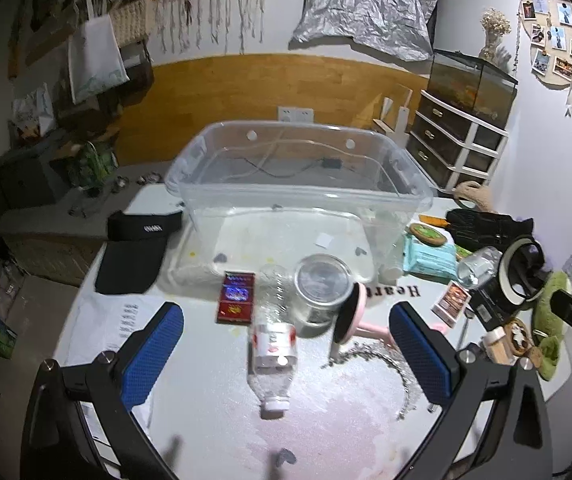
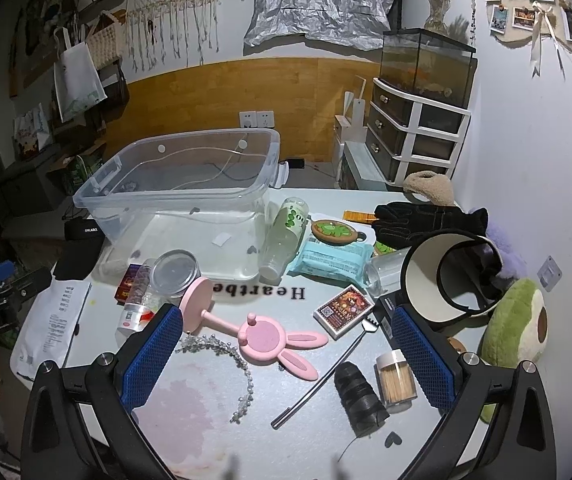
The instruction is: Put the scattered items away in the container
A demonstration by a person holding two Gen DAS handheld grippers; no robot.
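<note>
1. Left edge: black visor (image 1: 132,254) and white printed sheet (image 2: 52,322) sit right at the table (image 1: 214,408) rim, no slack there.
2. My left gripper (image 1: 286,354) is wide open, empty; clear plastic bottle (image 1: 272,346) lies between its fingers, glass jar (image 1: 322,286) just behind.
3. Clear container (image 2: 182,196) stands at table rear, empty, top unobstructed.
4. Centre front: bare patch, then pink bunny mirror (image 2: 254,330) and bead headband (image 2: 226,368).
5. My right gripper (image 2: 286,358) is wide open, empty; metal rod (image 2: 322,378), black spool (image 2: 358,396), toothpick jar (image 2: 396,376) crowd it.
6. Right edge: cream visor (image 2: 442,276), avocado plush (image 2: 514,324).
</note>
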